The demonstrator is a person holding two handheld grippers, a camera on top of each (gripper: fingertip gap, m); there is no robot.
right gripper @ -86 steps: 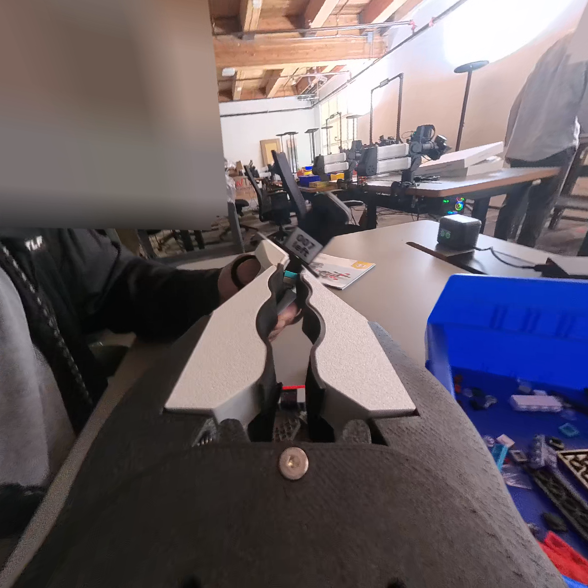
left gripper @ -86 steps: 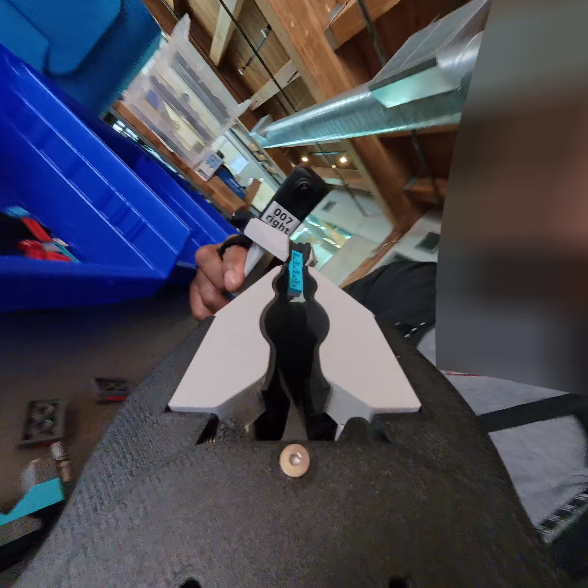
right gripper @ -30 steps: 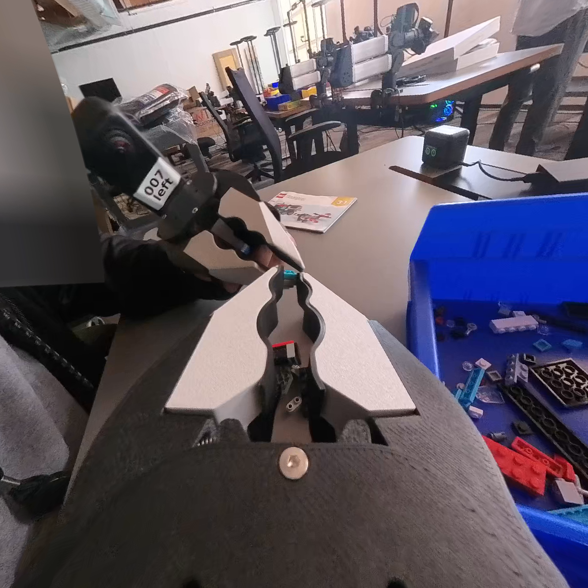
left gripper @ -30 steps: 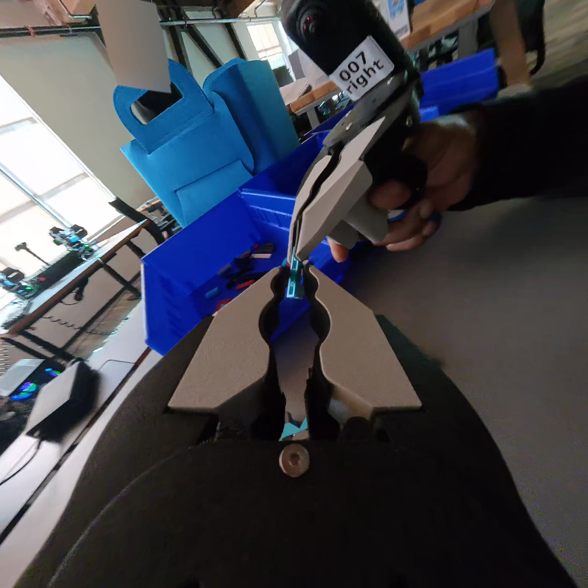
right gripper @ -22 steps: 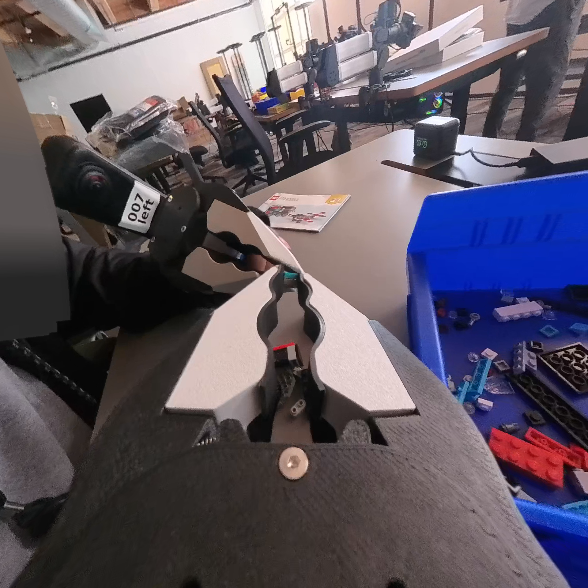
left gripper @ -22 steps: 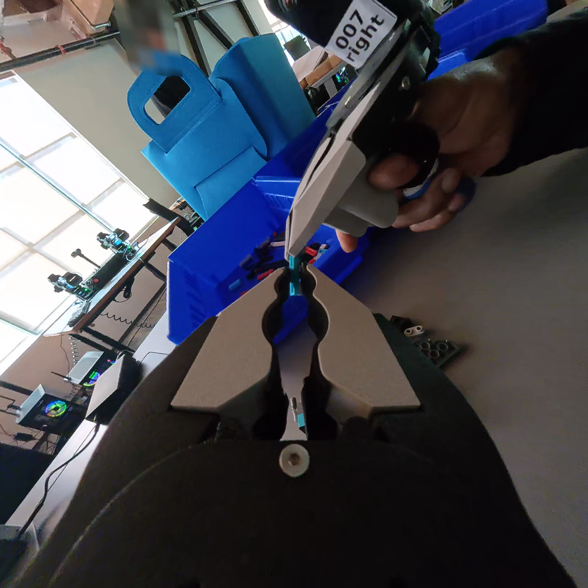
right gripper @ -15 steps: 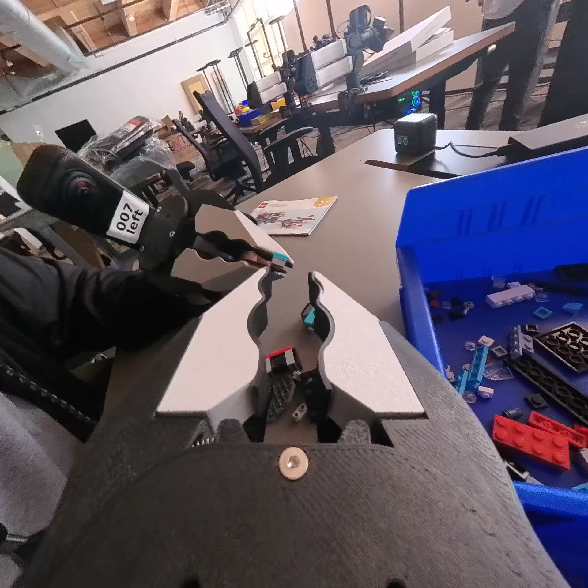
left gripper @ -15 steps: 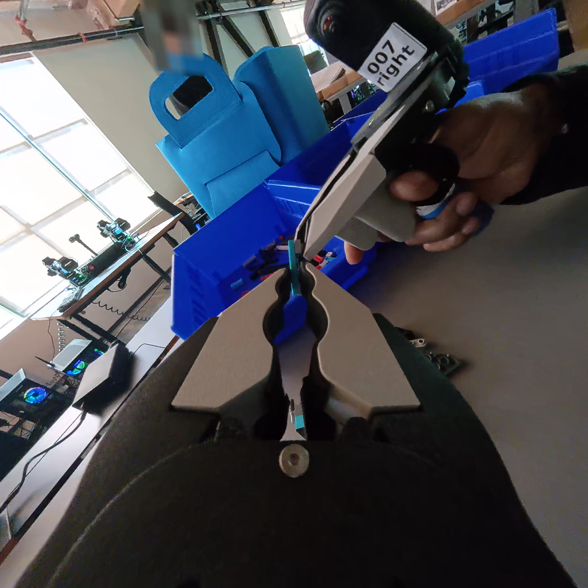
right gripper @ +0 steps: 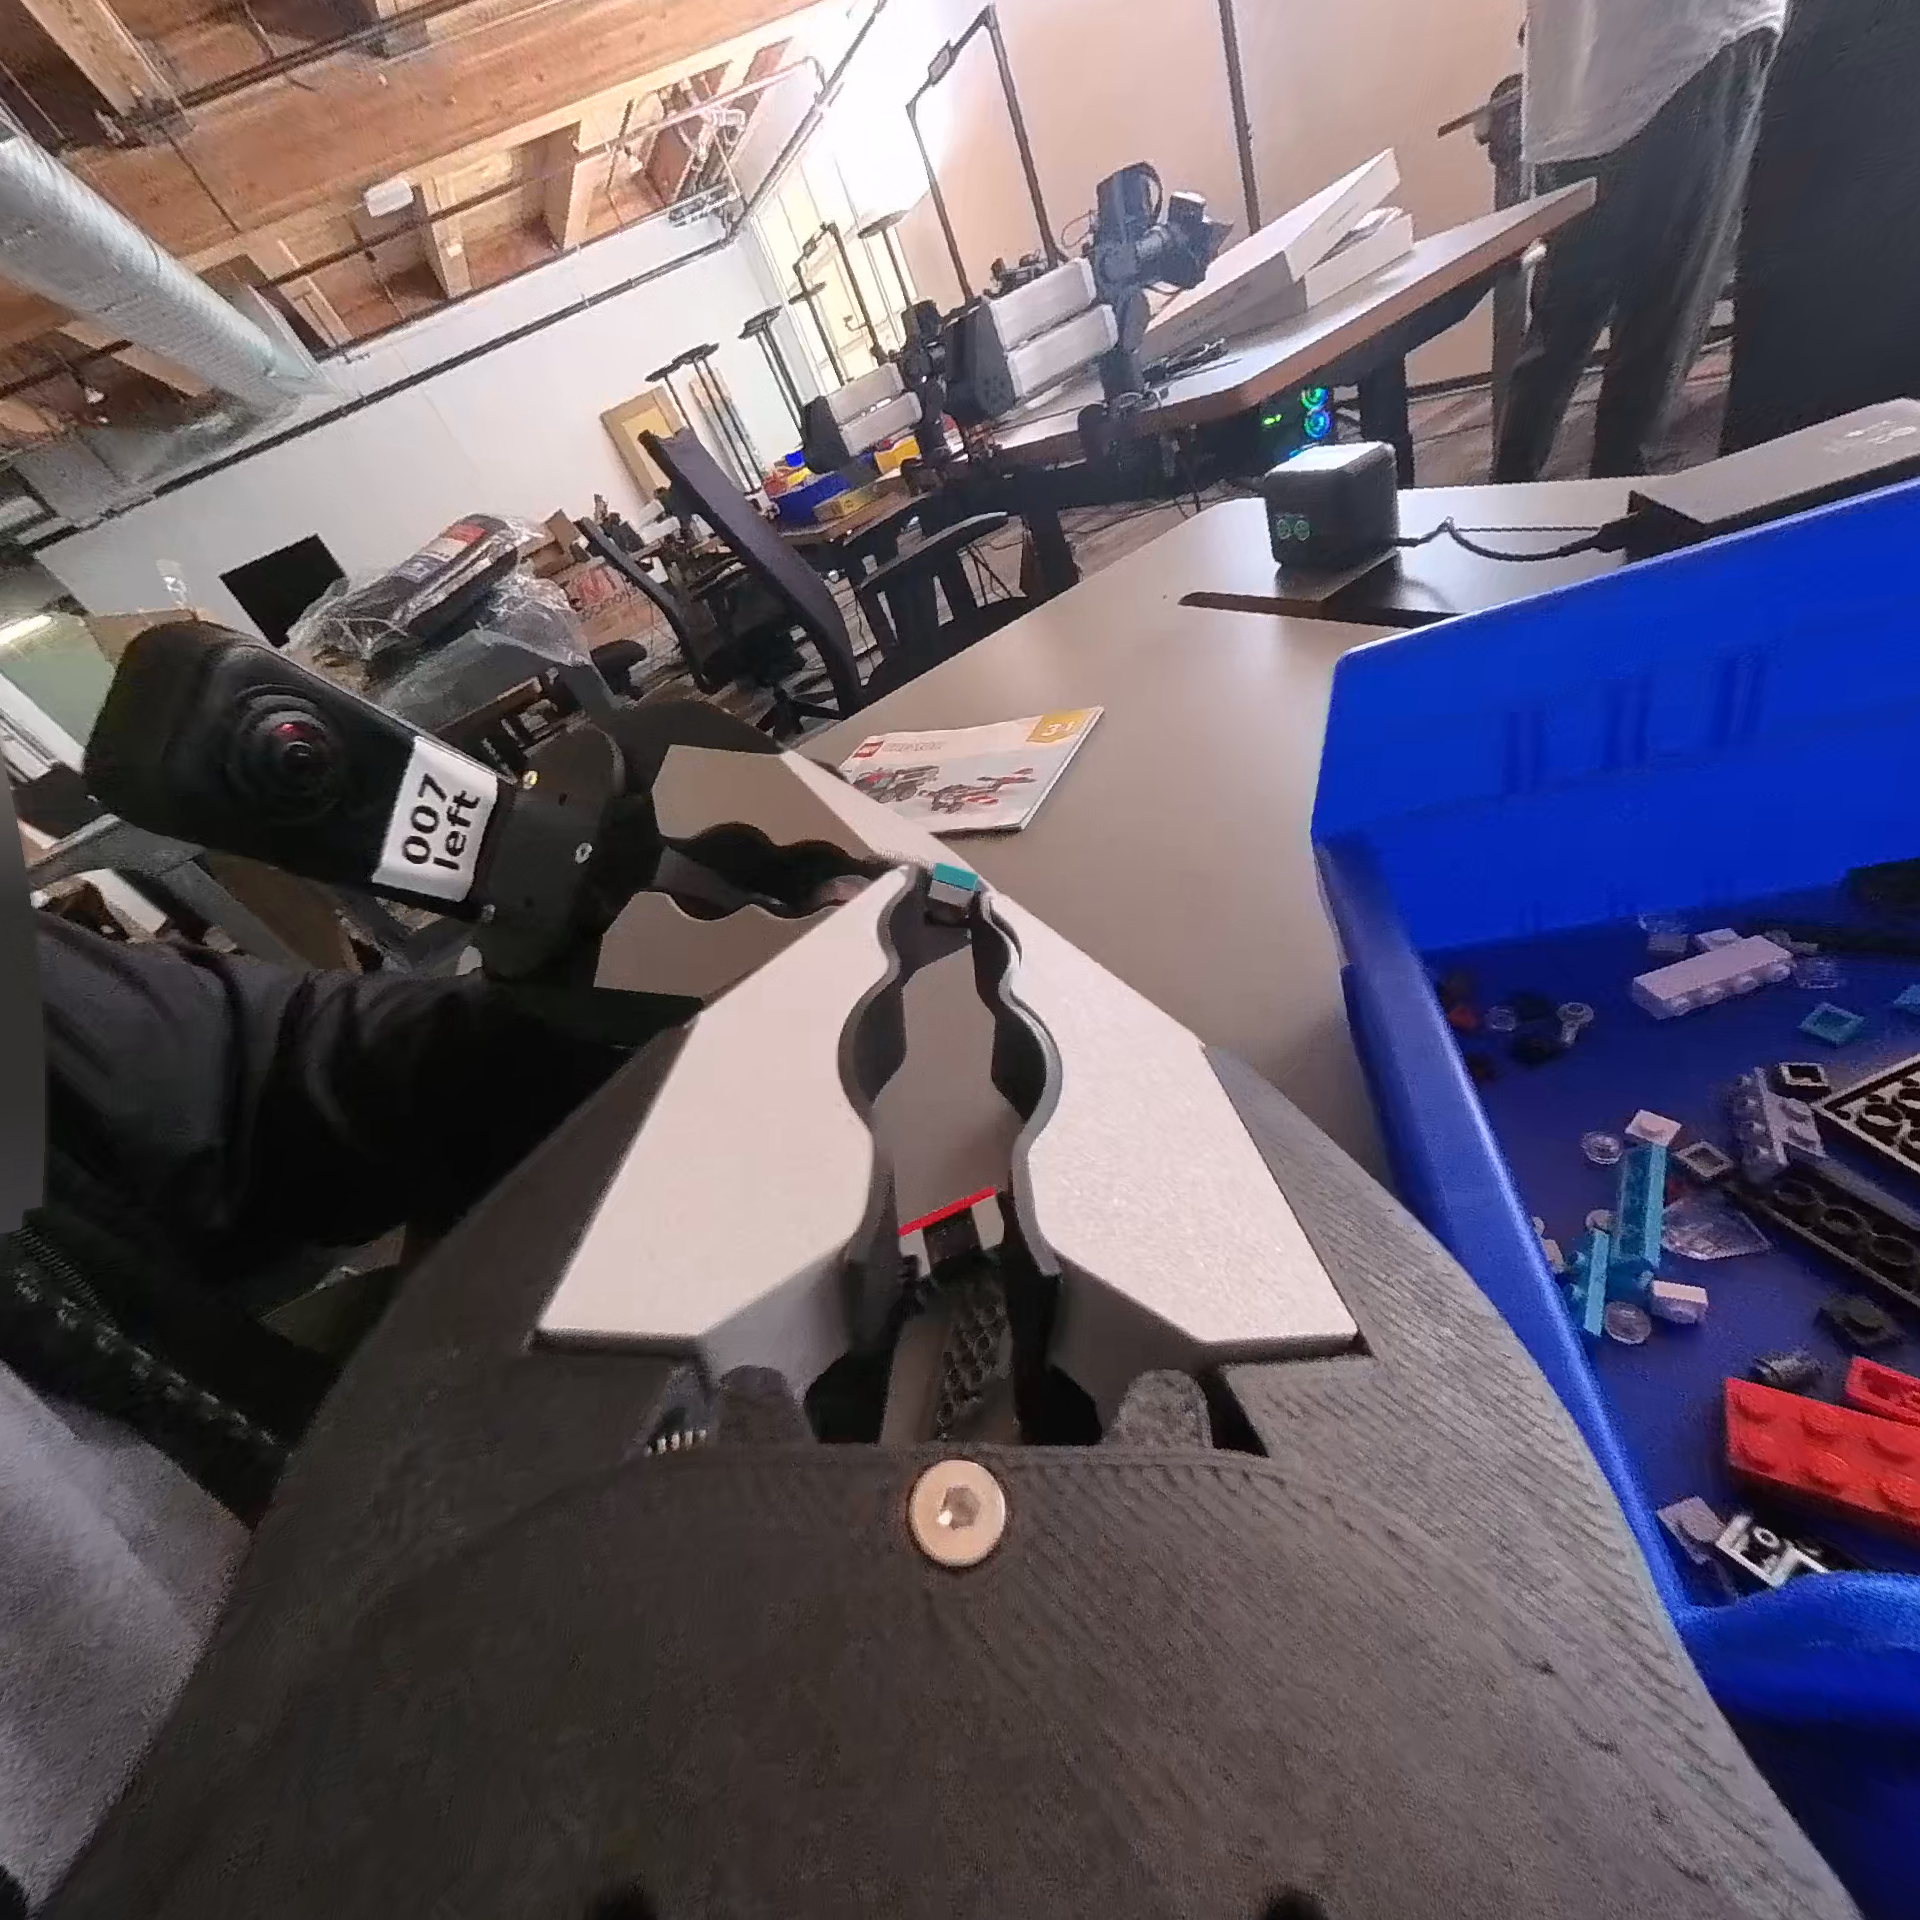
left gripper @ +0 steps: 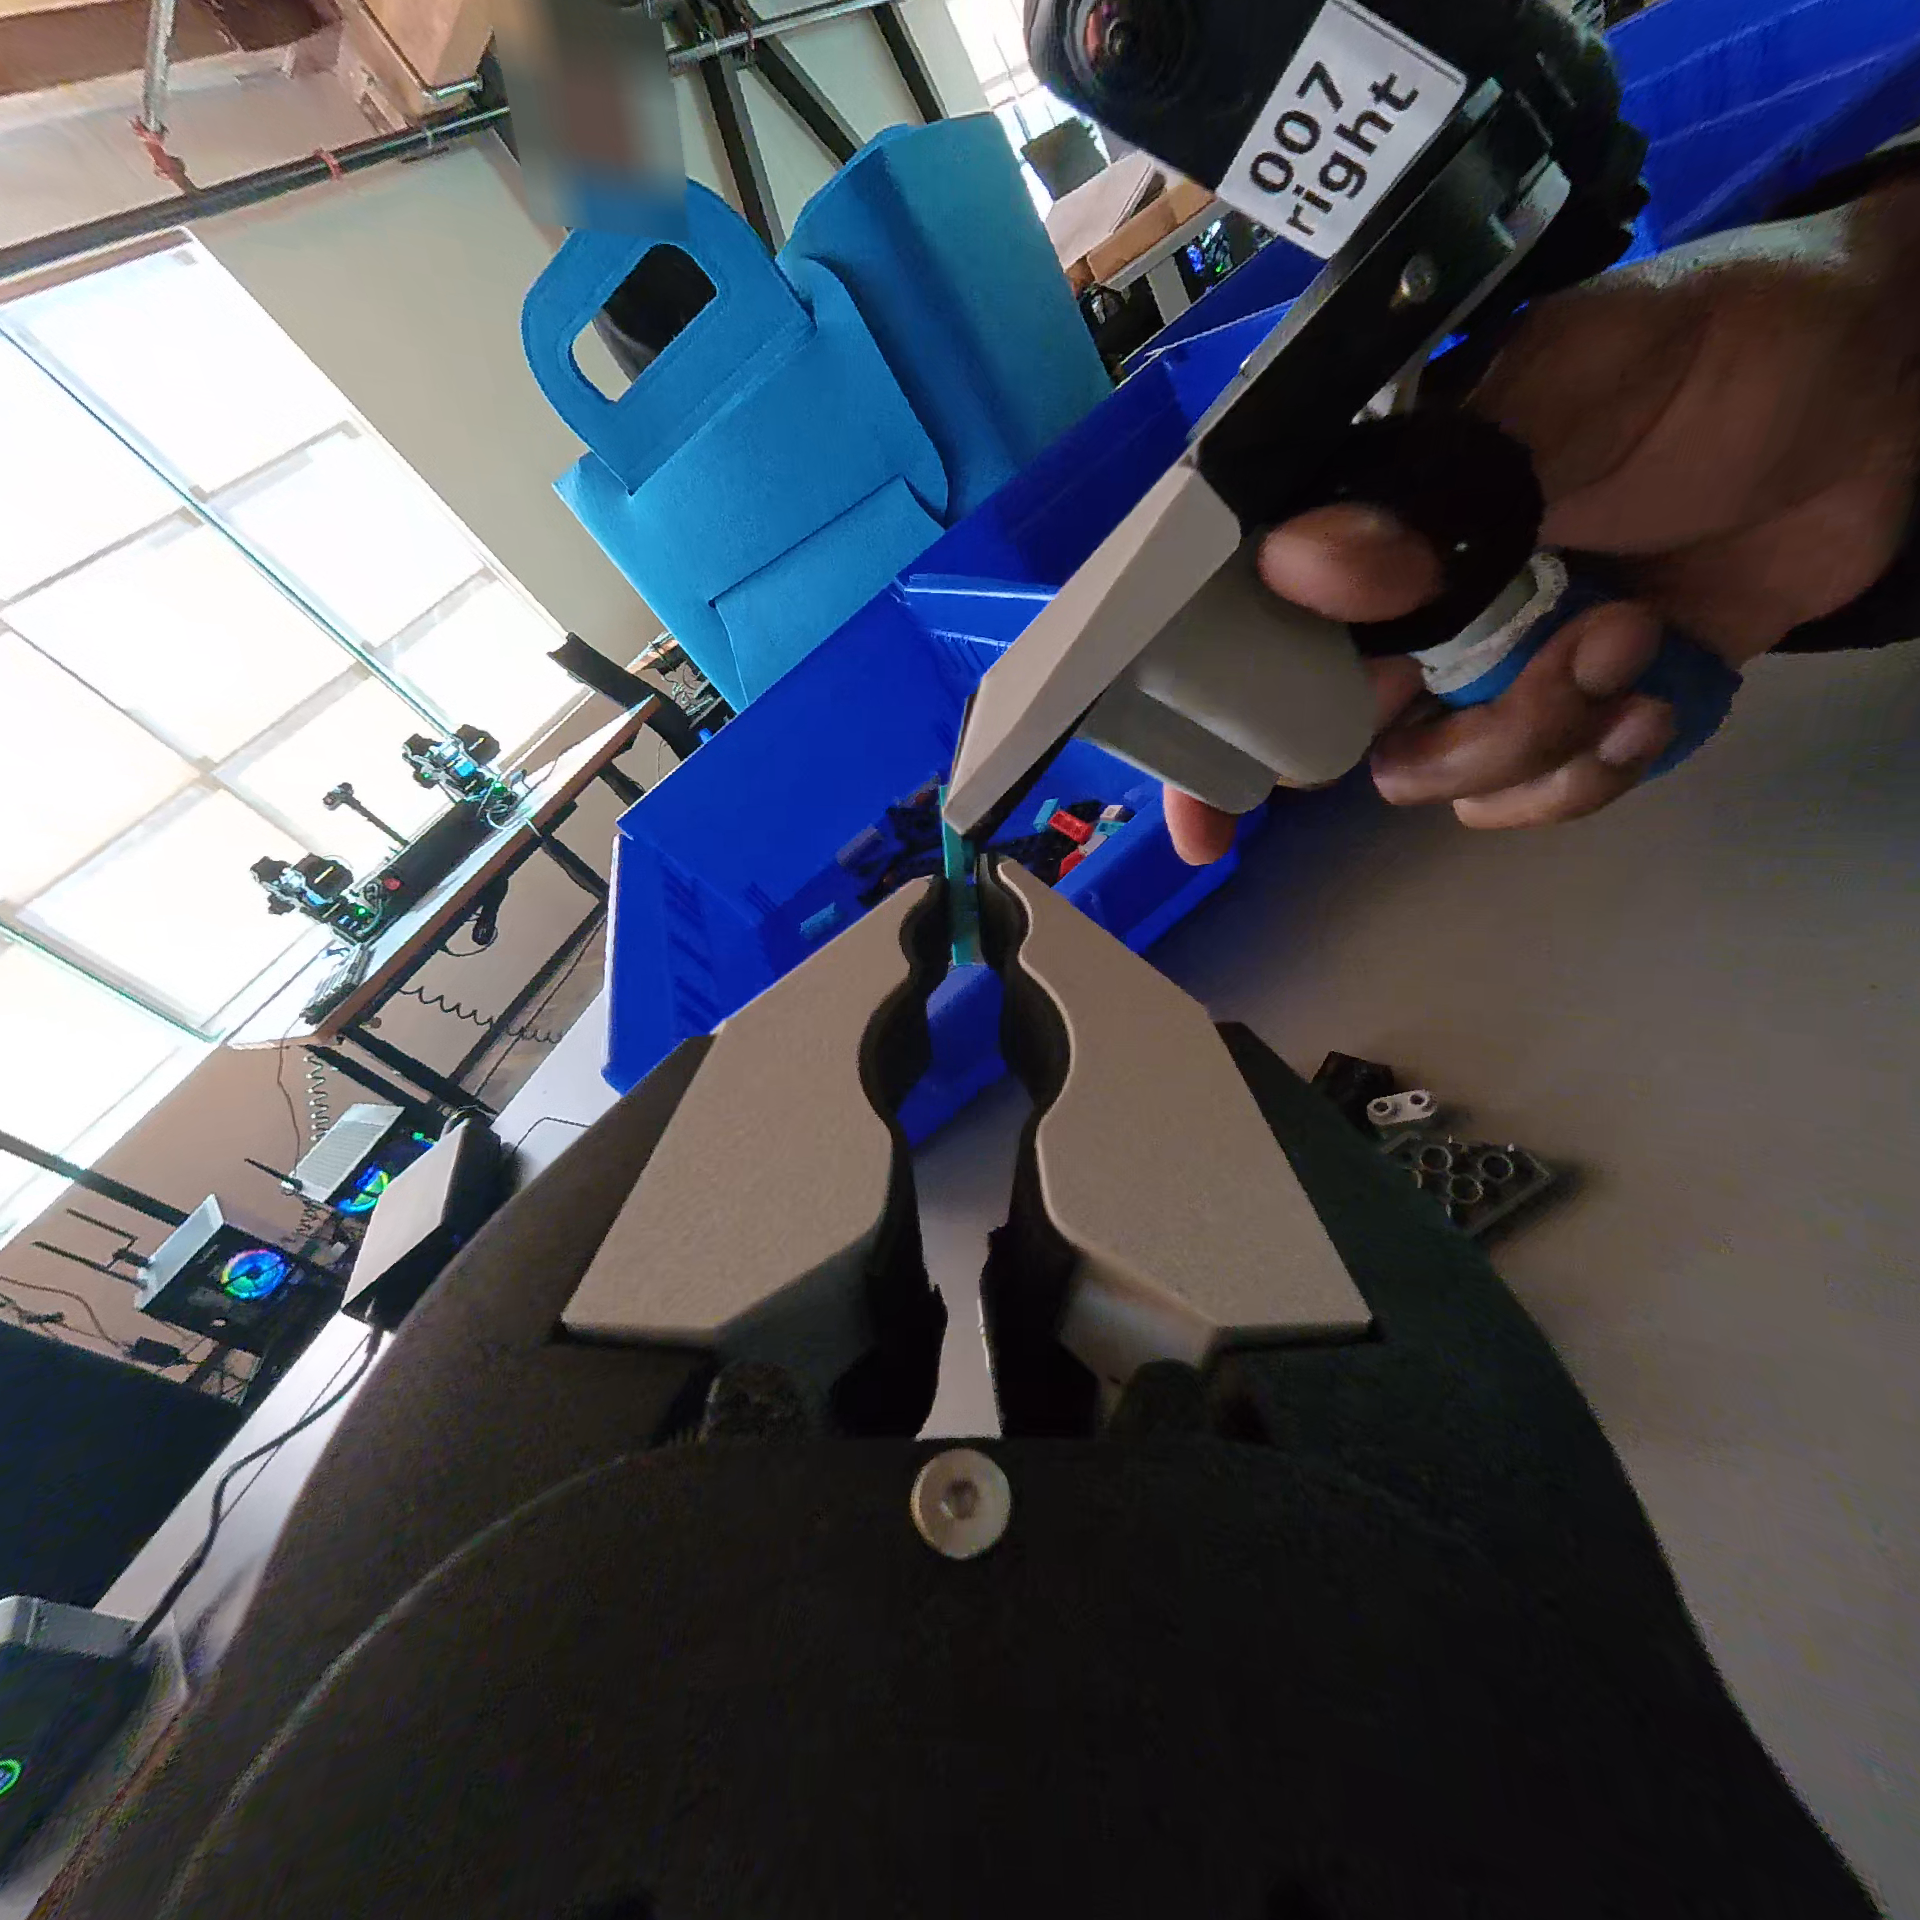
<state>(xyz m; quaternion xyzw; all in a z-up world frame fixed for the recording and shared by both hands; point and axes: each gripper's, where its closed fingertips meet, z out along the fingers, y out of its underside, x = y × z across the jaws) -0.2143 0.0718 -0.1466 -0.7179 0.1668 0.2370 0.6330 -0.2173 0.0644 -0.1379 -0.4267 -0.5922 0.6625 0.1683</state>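
- The left gripper has its fingers drawn narrow, pinching a thin teal plate edge-on at their tips, at 12 o'clock in the left wrist view.
- The right gripper reaches in from 2 o'clock in that view, its tips touching the top of the teal plate; a bare hand grips its handle.
- In the right wrist view the right gripper also has narrow fingers, closed on a small teal-and-grey piece at the tips.
- The left gripper comes in from 9 o'clock and meets those tips at the same piece; I cannot tell whether the two grippers hold one piece or two pieces joined.
- A blue bin sits at 3 o'clock on the grey desk, holding loose bricks: a red plate, a light blue bar and a black plate.
- A booklet lies on the desk at 12 o'clock, beyond the fingertips.
- Dark small parts lie on the desk at 3 o'clock of the left gripper.
- A blue felt bag stands behind the bin at 11 o'clock.
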